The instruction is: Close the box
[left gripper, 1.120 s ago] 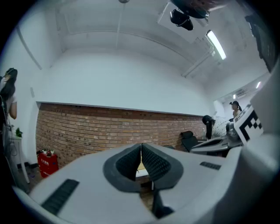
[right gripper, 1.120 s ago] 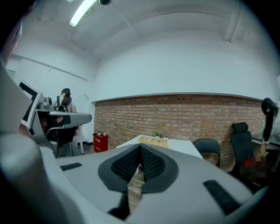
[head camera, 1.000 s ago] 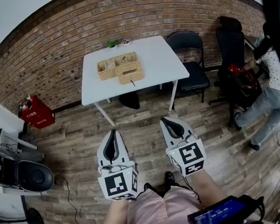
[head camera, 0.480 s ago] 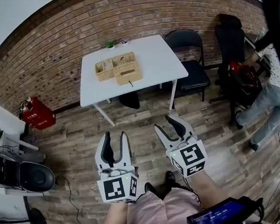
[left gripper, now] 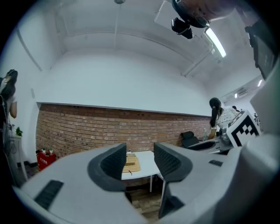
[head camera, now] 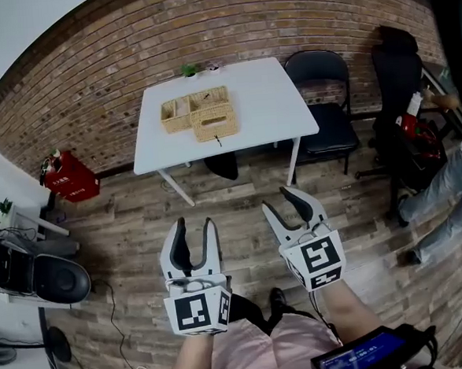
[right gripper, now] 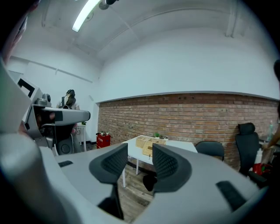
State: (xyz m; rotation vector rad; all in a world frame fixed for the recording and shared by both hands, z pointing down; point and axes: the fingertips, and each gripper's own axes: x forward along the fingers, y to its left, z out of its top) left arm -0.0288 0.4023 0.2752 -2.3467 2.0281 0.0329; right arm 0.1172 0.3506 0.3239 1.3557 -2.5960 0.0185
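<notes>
Seen from above, two grey-and-white hand-held claws, each bearing one cube of black-and-white square markers, hang over a brown wood-plank floor (head camera: pixel 231 184). The left claw (head camera: pixel 194 223) stands partly open and the right claw (head camera: pixel 280 199) likewise. Both have just been opening, with nothing between their ribbed dark pads. Well ahead of them stands one white rectangular table (head camera: pixel 269 106) on thin white legs, against a red brick wall (head camera: pixel 112 62). One straw-coloured woven box (head camera: pixel 198 115) sits on the table, left of its middle (its lid is too small to make out). To the table's right stand one black folding chair (head camera: pixel 323 94) and one black office chair (head camera: pixel 402 89). One red container (head camera: pixel 70 177) sits by the wall at left.
</notes>
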